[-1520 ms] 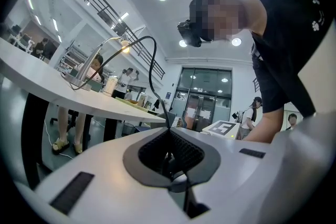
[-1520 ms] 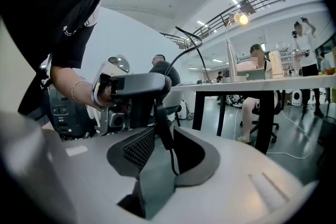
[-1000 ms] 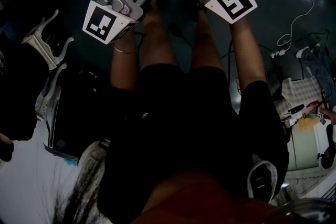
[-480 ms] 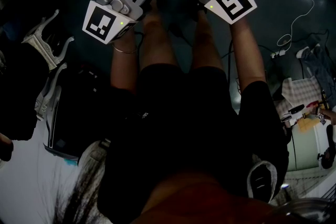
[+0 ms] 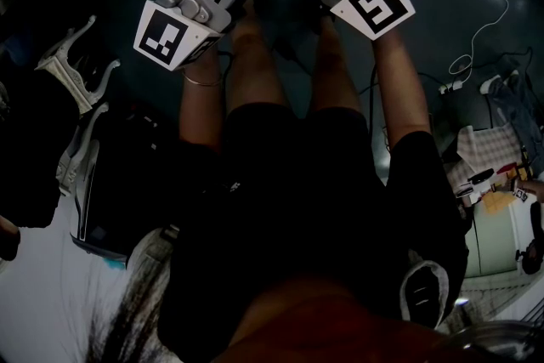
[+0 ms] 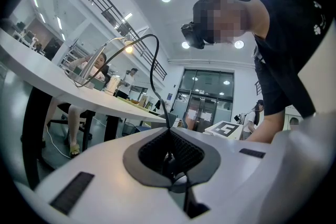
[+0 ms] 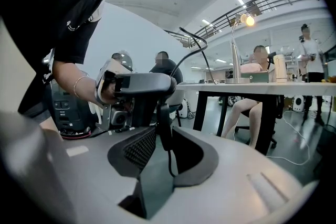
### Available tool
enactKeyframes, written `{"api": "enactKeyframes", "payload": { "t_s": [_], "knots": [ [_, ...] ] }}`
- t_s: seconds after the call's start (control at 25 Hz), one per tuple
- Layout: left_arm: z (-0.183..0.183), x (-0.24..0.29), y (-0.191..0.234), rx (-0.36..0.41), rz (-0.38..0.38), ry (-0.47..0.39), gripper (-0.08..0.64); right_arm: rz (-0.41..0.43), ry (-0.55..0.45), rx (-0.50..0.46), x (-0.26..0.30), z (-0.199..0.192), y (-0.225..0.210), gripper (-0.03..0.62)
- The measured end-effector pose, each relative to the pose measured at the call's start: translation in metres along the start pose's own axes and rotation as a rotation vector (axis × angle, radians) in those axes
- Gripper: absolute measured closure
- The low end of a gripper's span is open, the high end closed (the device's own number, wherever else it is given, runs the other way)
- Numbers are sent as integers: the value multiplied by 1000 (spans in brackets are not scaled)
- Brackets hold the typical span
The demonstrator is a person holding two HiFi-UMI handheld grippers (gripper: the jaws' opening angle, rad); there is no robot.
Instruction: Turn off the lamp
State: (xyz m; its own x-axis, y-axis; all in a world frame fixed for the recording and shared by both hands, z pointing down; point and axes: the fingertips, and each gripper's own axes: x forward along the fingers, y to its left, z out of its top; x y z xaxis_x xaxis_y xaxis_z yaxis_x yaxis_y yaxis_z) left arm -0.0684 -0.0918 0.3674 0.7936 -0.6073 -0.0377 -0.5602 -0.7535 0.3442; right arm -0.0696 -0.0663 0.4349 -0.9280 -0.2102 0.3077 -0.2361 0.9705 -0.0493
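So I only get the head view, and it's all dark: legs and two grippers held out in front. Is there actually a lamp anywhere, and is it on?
Observer: Yes. The right gripper view shows a desk lamp standing on a table across the room, with its bulb glowing.
Operator: Ok, and the left gripper's tips run off the top of my picture. Is it holding something?
Observer: It is. In the left gripper view, the left gripper has its jaws closed together on a thin black cord, which rises out from between them and arcs overhead.
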Motion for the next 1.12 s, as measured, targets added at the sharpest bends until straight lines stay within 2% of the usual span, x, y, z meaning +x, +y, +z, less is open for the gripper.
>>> {"api": "enactKeyframes", "payload": {
  "t_s": [1.12],
  "knots": [
    [-3, -1, 0, -3, 6, 5, 548, 21, 8, -9, 0, -2, 4, 502]
  ]
}}
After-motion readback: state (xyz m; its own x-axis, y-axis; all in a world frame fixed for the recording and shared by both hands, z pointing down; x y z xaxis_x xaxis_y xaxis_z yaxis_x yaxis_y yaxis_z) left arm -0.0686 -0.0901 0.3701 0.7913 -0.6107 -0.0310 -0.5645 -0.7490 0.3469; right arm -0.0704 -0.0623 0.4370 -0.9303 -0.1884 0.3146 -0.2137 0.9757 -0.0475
